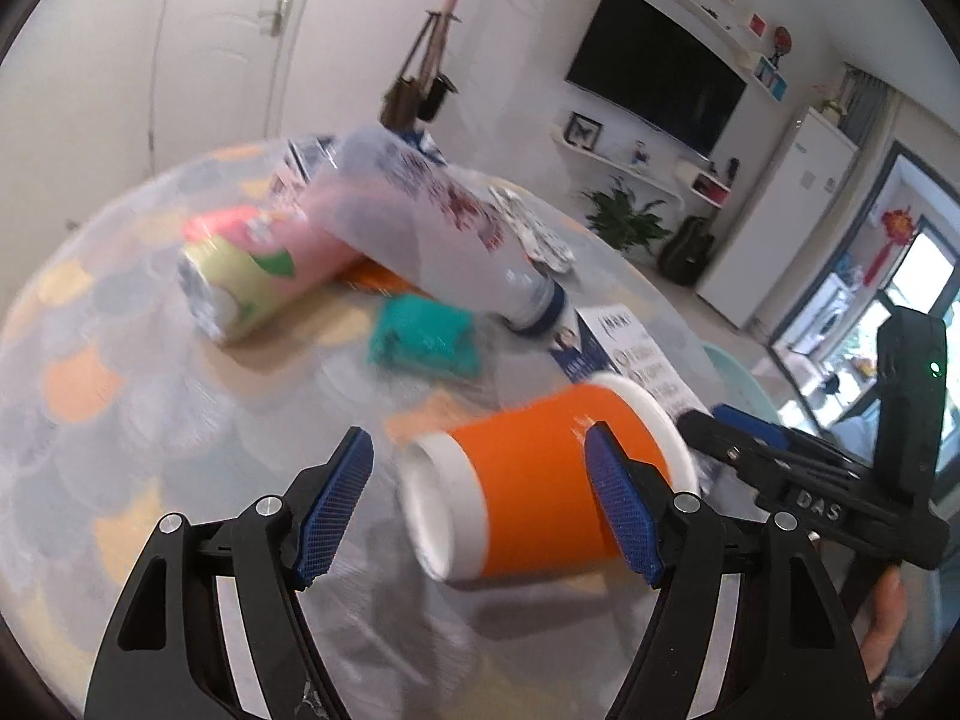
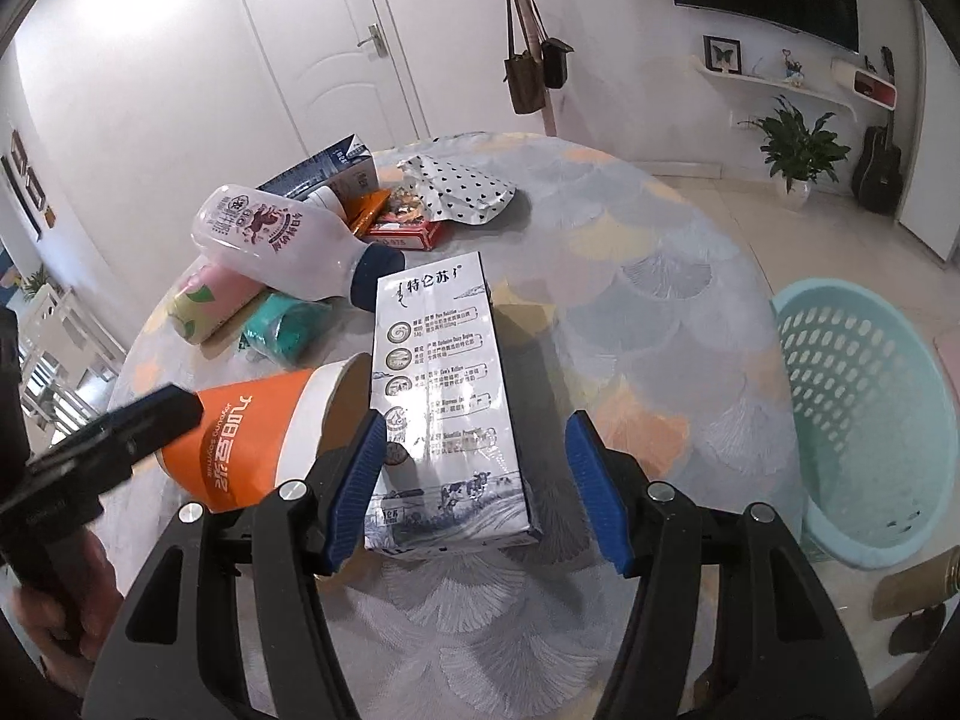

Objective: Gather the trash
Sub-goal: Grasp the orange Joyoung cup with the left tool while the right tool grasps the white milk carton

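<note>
We see a round surface [image 2: 600, 252] w/ a fan-scale pattern in grey, orange and yellow, filling the middle of the right wrist view. Lying on it: orange paper cup [image 2: 258, 426] on its side at lower left, touching the white milk carton [image 2: 444, 396] lying flat at centre. Above those, teal crumpled wrapper [image 2: 282, 330] and a pink-green can [image 2: 204, 300] on its side at left. A clear plastic bottle [image 2: 288, 246] leans tilted over the can, cap end down near the carton. Upper centre: blue carton [image 2: 336, 171], red box [image 2: 408, 234], orange packet [image 2: 369, 210], heart-print foil wrapper [image 2: 462, 186], all bunched together.
</note>
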Available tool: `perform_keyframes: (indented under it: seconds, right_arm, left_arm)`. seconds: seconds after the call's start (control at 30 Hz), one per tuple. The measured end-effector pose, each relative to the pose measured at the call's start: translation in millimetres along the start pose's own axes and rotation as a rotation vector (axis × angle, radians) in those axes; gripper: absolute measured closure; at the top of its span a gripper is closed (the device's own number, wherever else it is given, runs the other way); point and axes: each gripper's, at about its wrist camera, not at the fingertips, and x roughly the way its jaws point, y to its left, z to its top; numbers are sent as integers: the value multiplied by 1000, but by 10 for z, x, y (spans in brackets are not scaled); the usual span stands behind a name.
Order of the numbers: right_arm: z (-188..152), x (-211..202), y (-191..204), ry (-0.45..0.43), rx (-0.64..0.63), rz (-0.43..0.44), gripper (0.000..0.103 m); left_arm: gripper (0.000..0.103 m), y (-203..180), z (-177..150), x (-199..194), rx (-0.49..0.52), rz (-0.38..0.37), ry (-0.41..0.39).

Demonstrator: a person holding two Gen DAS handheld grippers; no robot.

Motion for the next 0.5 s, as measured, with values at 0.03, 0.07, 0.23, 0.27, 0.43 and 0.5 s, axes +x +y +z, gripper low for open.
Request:
perform_keyframes:
  seconds: [0.03, 0.07, 0.23, 0.27, 0.43, 0.5]
  right_arm:
    - [-3, -7, 3, 3, -5, -2, 44]
    - [-15, -32, 18, 8, -14, 3, 44]
    - [-86, -27, 149, 12, -101, -52, 39]
    - [-98, -9, 144, 16, -101, -53, 40]
    - [-77, -41, -72, -18, -48, -97, 49]
    - [-66, -64, -188, -20, -15, -116, 49]
  left_arm:
    - [32, -5, -31, 30, -3, -11, 11]
    - [32, -9, -69, 47, -4, -20, 19]
    - [31, -80, -232, 29, -29, -89, 57]
    - [31, -116, -262, 24, -25, -83, 61]
    - [31, -353, -429, -36, 45, -141, 114]
    - [31, -416, -485, -63, 96, -169, 128]
